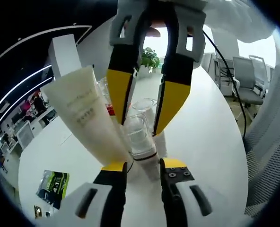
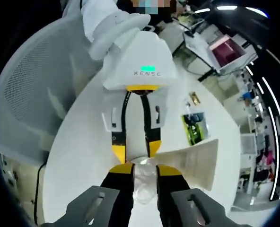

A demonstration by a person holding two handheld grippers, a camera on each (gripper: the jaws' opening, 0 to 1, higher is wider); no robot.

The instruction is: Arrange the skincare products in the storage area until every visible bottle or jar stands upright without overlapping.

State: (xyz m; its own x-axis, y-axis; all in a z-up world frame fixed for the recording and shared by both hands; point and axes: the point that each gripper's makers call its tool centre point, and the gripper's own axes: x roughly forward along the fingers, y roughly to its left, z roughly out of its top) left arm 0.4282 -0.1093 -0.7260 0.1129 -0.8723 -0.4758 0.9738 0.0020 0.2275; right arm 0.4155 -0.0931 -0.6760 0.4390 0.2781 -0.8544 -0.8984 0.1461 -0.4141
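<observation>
Bottle [image 1: 139, 136]: clear, rigid, slick; both jaws clamp it, left gripper [image 1: 142, 166] low, right gripper [image 1: 147, 106] high.
Tube [image 1: 88, 113]: soft, light, beside left jaws.

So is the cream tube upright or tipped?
Tipped: the tube leans at a slant, its narrow end between the left gripper jaws, by the clear bottle.

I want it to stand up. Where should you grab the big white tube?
Probably low on the white tube, near its narrow cap end by the left gripper. Come at its flat faces from the side: the wide crimped end fans out, likely too broad for the jaws.
</observation>
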